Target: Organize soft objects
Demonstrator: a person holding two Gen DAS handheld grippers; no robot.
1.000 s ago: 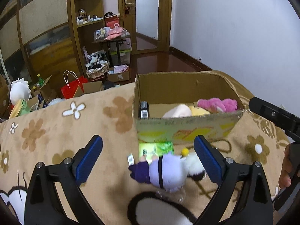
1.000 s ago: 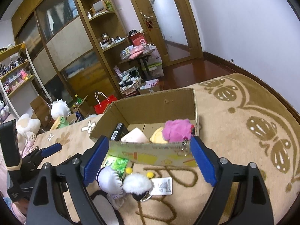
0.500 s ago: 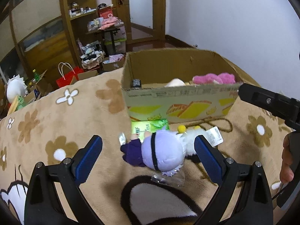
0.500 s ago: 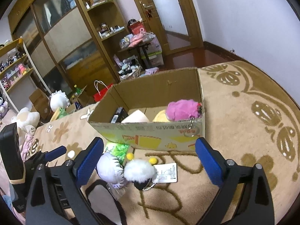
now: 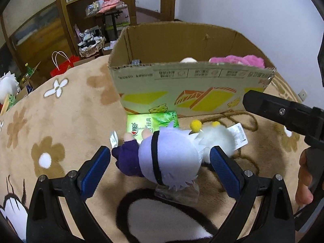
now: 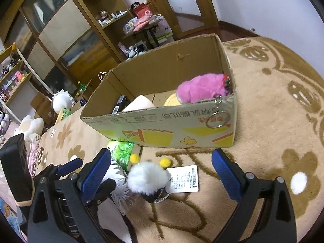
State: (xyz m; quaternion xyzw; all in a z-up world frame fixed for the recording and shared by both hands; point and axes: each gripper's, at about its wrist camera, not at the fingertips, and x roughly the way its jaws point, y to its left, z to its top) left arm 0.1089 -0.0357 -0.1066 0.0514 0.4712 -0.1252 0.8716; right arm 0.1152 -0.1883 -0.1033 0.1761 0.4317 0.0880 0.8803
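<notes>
A lavender-haired plush doll (image 5: 168,158) lies on the tan blanket in front of a cardboard box (image 5: 192,89). My left gripper (image 5: 160,162) is open with its blue pads on either side of the doll, not touching it. A white fluffy pom-pom toy (image 6: 147,178) with yellow balls and a paper tag lies beside the doll. My right gripper (image 6: 162,168) is open around the pom-pom toy, above it. A pink plush (image 6: 202,90) and pale soft items lie in the box (image 6: 172,125). A green tissue pack (image 5: 149,123) lies against the box front.
The floral blanket (image 5: 50,121) covers the surface. A key ring (image 6: 217,119) hangs over the box's front corner. Shelves, a red bag (image 5: 62,66) and clutter stand on the floor beyond the far edge. More plush toys (image 6: 30,125) lie at the left.
Both grippers have moved forward and down towards the toys in front of the box. The left gripper's pads now flank the doll. Both remain open.
</notes>
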